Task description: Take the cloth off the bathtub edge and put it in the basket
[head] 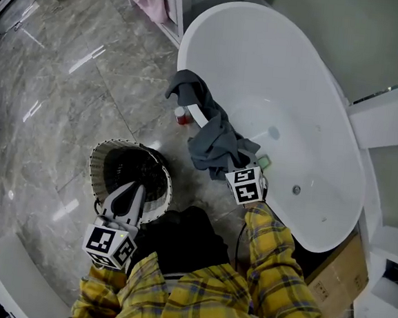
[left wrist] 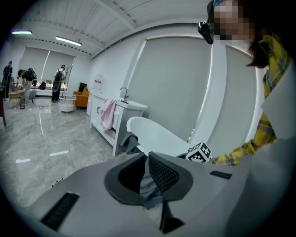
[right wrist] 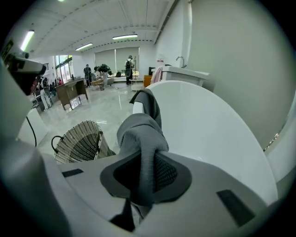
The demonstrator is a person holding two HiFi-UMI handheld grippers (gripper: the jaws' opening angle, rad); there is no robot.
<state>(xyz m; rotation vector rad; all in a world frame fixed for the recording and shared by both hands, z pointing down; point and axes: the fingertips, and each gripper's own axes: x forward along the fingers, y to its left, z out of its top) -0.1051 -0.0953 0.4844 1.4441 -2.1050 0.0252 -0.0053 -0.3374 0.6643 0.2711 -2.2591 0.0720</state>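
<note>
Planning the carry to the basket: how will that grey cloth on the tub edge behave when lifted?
Likely floppy: the cloth drapes in folds over the bathtub rim. Probably light, bunching thin in the right gripper. Its loose end may drag.

no text can be read; the small wall sign (left wrist: pixel 98 84) seems too blurred.

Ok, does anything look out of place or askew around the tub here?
Nothing looks damaged or spilled. The dark grey cloth lies bunched and crooked over the rim of the white bathtub, one end pinched in the right claw. A small red-and-white object, too small to identify, sits on the grey marble floor against the tub.
</note>
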